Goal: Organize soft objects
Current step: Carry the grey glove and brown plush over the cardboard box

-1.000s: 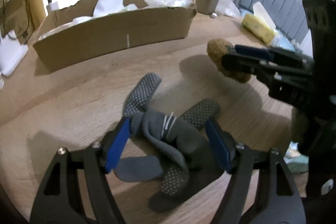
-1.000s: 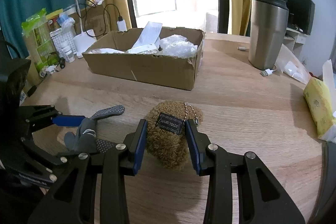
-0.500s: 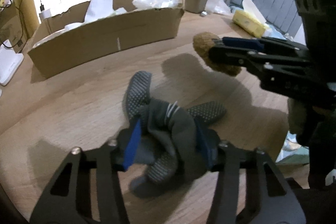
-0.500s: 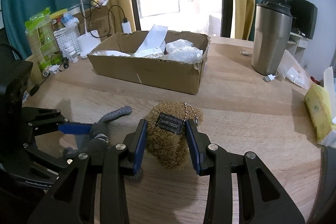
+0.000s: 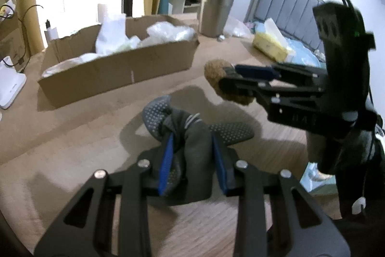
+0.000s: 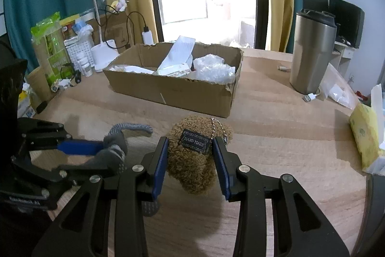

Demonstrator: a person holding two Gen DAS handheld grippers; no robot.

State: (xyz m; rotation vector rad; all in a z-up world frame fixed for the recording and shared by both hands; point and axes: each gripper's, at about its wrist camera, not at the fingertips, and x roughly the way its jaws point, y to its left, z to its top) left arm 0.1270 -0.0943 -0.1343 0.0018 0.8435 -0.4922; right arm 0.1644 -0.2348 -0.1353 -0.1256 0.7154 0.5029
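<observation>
A bundle of grey socks with dotted soles [image 5: 156, 113] sits between the blue pads of my left gripper [image 5: 192, 140]. Its jaws are closing and the pads press on the bundle, which hangs a little above the wooden table [image 5: 72, 136]. One sock end trails to the right. In the right wrist view the same socks [image 6: 115, 151] show at the lower left. My right gripper [image 6: 190, 140] is shut on a brown plush toy [image 6: 192, 160] with a "HAND MADE" label, held above the table. In the left wrist view the plush toy [image 5: 214, 71] sticks out of the right gripper's tips.
A torn cardboard box [image 6: 173, 93] with white packaging stands behind both grippers. A steel tumbler [image 6: 310, 54] stands at the back right, a yellow tissue pack [image 6: 363, 134] at the right edge. A white lamp [image 6: 105, 54] and small clutter line the back left.
My left jaws came together on the grey socks and lifted them slightly off the table. The right gripper kept its hold on the plush toy and stayed put.
</observation>
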